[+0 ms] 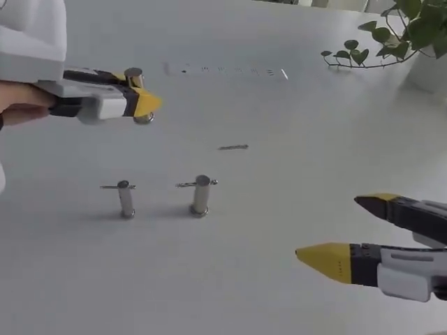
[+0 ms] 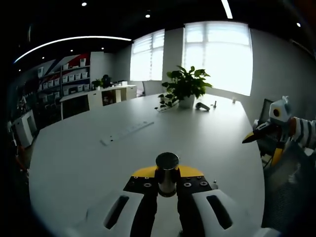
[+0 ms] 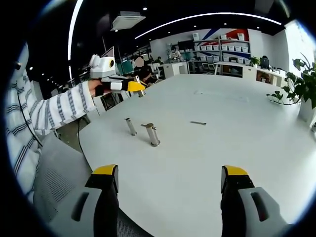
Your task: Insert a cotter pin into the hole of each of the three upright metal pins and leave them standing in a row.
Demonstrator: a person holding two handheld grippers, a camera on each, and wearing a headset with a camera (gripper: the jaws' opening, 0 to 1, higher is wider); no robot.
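Observation:
Two upright metal pins stand on the white table, the left pin point(image 1: 126, 199) point(image 3: 131, 126) and the right pin point(image 1: 201, 195) point(image 3: 152, 134), each with a cotter pin through its top. A third metal pin point(image 1: 137, 93) point(image 2: 167, 174) hangs above the table at upper left, with my left gripper point(image 1: 143, 102) point(image 2: 167, 185) shut on it. A loose cotter pin point(image 1: 233, 147) point(image 3: 198, 123) lies flat beyond the standing pair. My right gripper point(image 1: 342, 230) point(image 3: 170, 180) stands open at lower right, nothing between its fingers.
A potted plant point(image 1: 398, 31) point(image 2: 185, 86) sits at the table's far right corner. A strip of small parts point(image 1: 223, 70) point(image 2: 127, 132) lies at the back. Office shelves and a seated person point(image 3: 143, 69) are beyond the table.

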